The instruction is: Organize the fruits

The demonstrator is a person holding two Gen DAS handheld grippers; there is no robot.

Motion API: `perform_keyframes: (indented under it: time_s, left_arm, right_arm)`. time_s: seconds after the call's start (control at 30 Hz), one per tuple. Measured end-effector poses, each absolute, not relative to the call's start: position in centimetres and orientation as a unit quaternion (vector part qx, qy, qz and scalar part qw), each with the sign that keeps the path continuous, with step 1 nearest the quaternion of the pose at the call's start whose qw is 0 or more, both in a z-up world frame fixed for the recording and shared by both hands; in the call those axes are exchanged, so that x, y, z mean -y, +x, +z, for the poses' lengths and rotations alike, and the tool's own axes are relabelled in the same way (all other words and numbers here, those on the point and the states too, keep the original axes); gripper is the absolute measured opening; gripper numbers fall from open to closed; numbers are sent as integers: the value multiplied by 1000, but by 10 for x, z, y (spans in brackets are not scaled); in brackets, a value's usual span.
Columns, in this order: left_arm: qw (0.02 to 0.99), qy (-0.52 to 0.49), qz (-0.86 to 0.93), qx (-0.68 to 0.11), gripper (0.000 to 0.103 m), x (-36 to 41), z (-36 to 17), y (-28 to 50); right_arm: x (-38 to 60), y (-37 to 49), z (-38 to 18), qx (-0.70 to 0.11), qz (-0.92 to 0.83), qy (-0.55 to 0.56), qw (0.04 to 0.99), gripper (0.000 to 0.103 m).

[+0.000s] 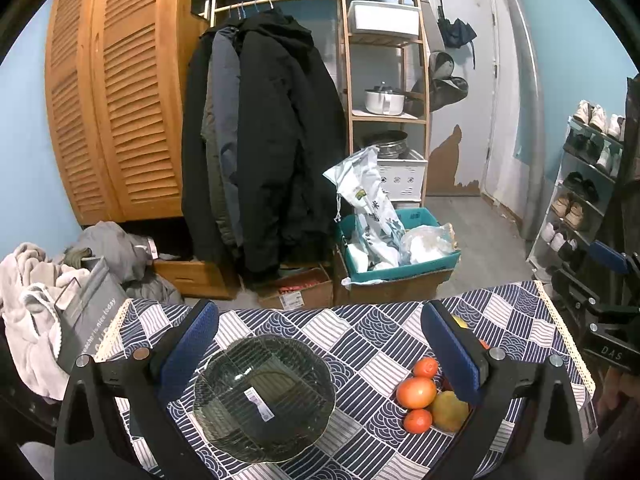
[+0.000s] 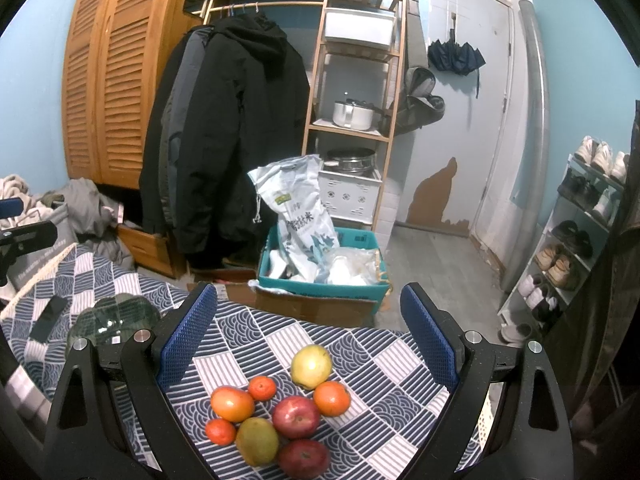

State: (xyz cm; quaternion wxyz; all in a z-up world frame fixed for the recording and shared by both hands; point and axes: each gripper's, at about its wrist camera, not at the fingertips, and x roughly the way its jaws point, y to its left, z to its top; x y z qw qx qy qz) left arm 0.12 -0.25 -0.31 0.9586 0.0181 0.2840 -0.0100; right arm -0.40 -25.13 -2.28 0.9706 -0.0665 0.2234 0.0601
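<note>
A dark green glass plate [image 1: 224, 416] lies on the patterned tablecloth [image 1: 360, 344], right under my left gripper [image 1: 320, 344], which stands open and empty above it. Fruit lies clustered to its right: an orange-red fruit [image 1: 416, 392], two tangerines [image 1: 425, 367] [image 1: 417, 421] and a yellow-green mango [image 1: 450, 411]. In the right wrist view my right gripper [image 2: 308, 332] hovers open over the same pile: a yellow-green apple [image 2: 311, 366], red apples [image 2: 296, 417] [image 2: 304, 458], tangerines [image 2: 331, 398] [image 2: 262, 388], the mango [image 2: 257, 440]. The plate [image 2: 112, 322] sits at the left there.
A black phone [image 2: 50, 316] lies on the cloth left of the plate. Past the table's far edge stand a teal box [image 1: 400, 264] holding bags, cardboard boxes, hanging coats [image 1: 264, 140], a wooden shelf [image 1: 384, 80] and a shoe rack [image 2: 576, 240] at the right.
</note>
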Motion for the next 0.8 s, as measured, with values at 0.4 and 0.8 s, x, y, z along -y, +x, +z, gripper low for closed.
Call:
perform_keyframes:
  time_s: [0.4, 0.8]
  left_arm:
    - [958, 19, -6, -285, 102, 2, -4, 2]
    - [959, 19, -8, -284, 102, 4, -5, 0]
  right_arm:
    - [251, -4, -22, -224, 60, -67, 970, 91]
    - [251, -4, -23, -224, 60, -67, 970, 91]
